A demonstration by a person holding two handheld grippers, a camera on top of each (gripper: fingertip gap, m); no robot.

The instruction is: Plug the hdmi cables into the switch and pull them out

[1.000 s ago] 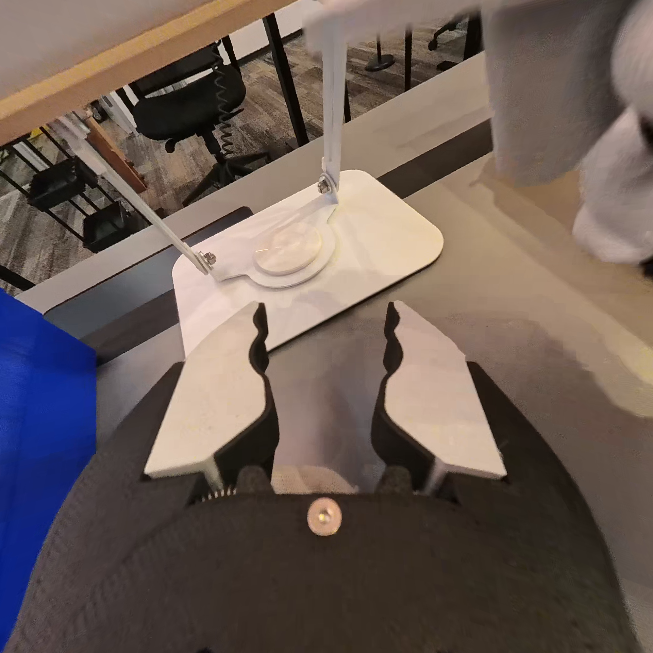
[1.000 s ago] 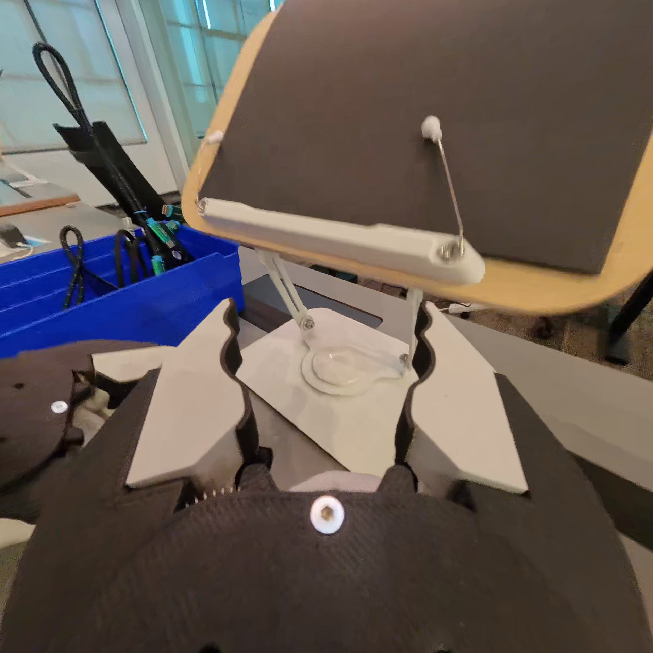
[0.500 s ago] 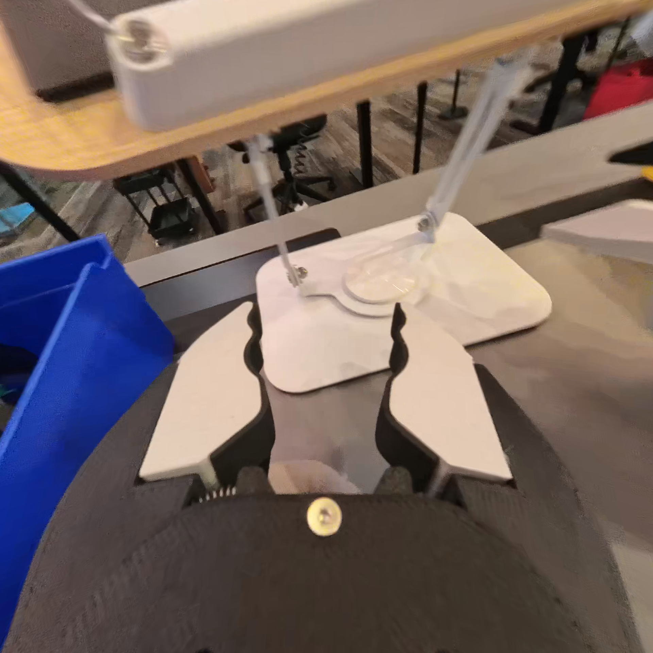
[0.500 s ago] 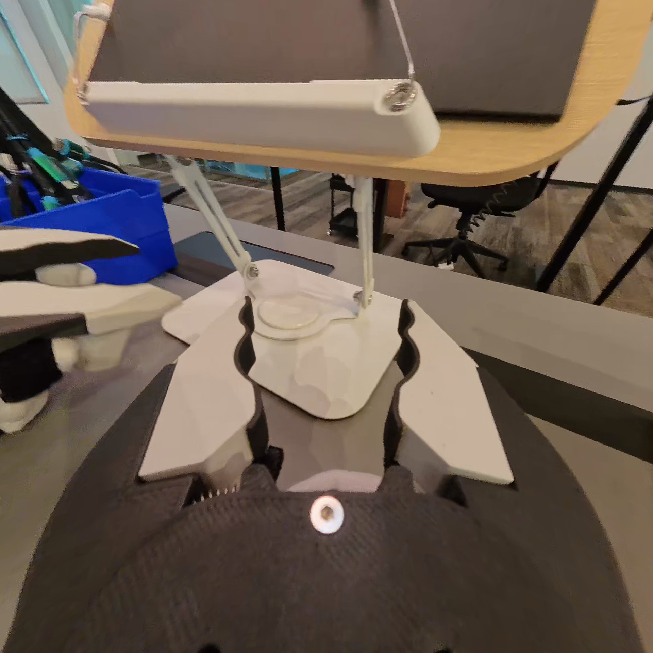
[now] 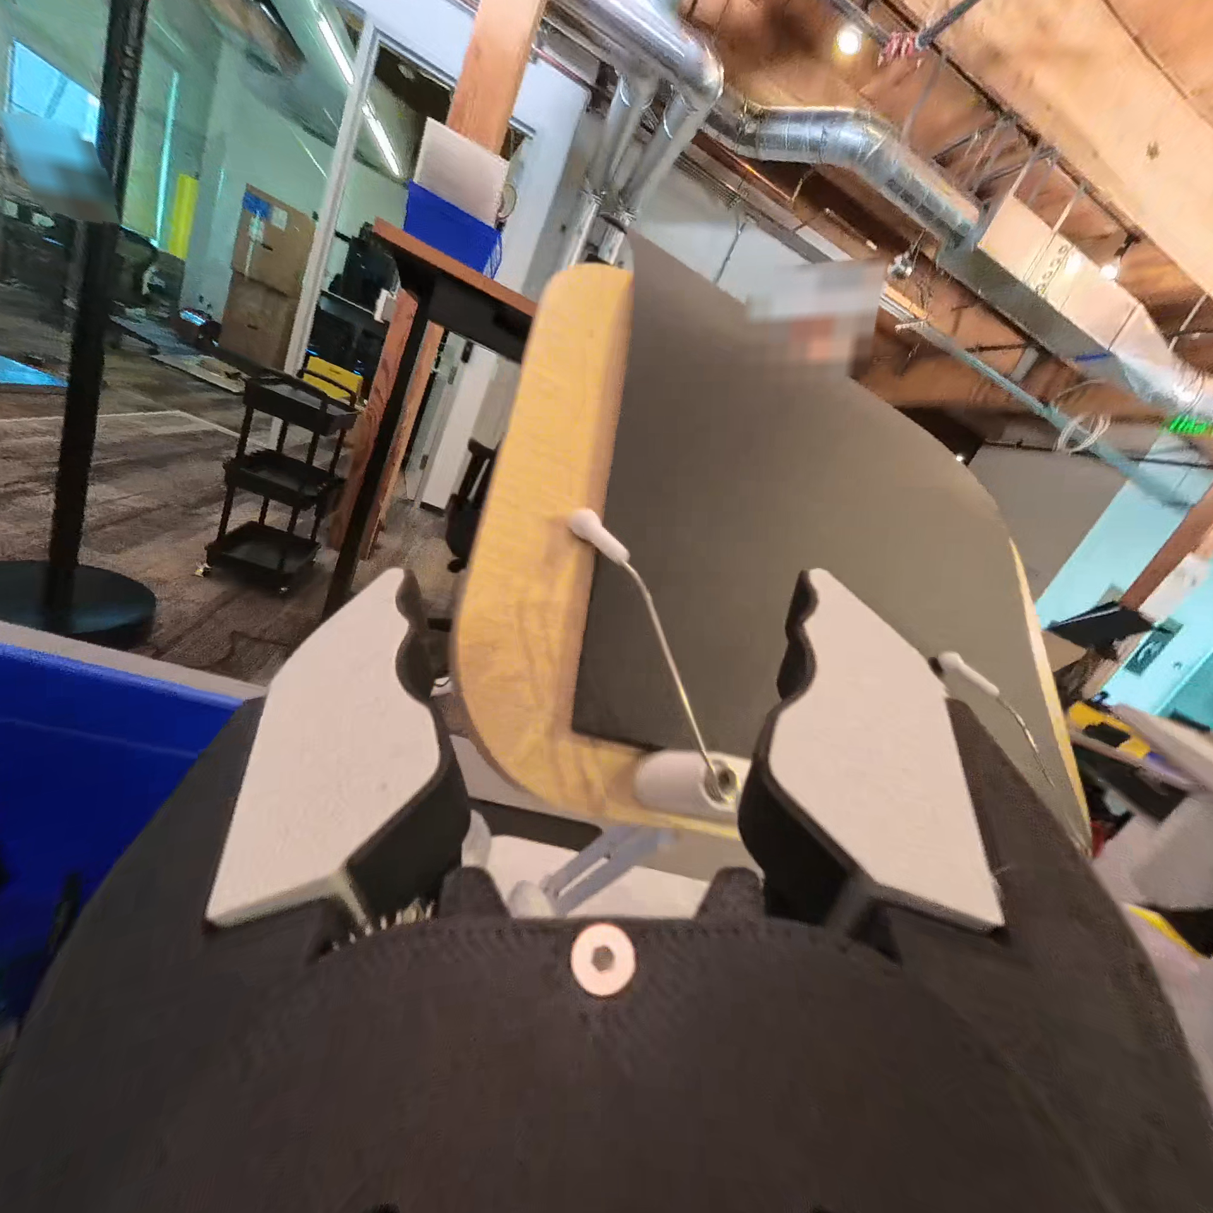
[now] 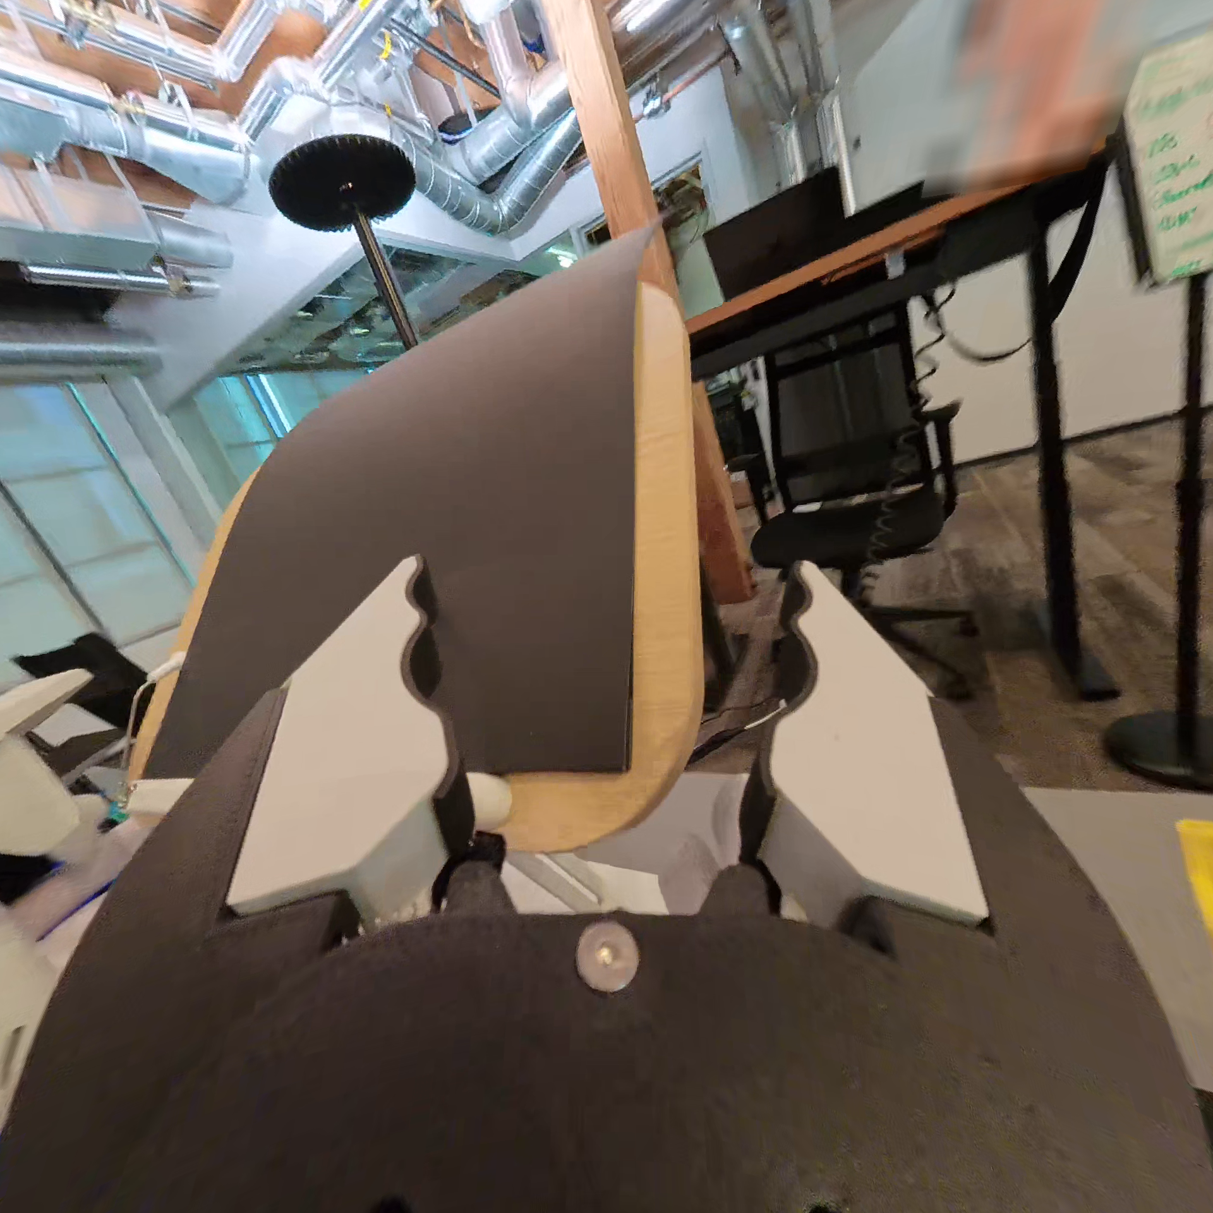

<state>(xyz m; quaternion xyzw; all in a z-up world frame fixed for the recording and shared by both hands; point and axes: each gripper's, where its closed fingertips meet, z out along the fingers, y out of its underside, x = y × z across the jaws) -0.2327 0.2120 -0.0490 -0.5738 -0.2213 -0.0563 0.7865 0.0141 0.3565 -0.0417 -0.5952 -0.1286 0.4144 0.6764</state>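
Note:
No HDMI cable or switch shows in either view now. My left gripper [image 5: 600,610] is open and empty, tilted upward at the wooden stand board [image 5: 532,558] with its black pad [image 5: 774,512] and white lip [image 5: 682,781]. My right gripper [image 6: 607,604] is open and empty, also tilted up at the same board [image 6: 663,558] and black pad [image 6: 472,472]. The left gripper's white finger [image 6: 33,702] shows at the left edge of the right wrist view.
A blue bin [image 5: 85,755] sits low left in the left wrist view. The stand's white base [image 6: 663,847] lies under the board. A black office chair [image 6: 853,525], desks, a black cart [image 5: 282,472] and a floor stand [image 5: 72,394] stand behind. A yellow patch [image 6: 1194,866] lies on the grey table.
Both grippers have tilted up from the table and stand base to the board and ceiling. Both jaws have opened wider. The blue bin has slid to the lower left.

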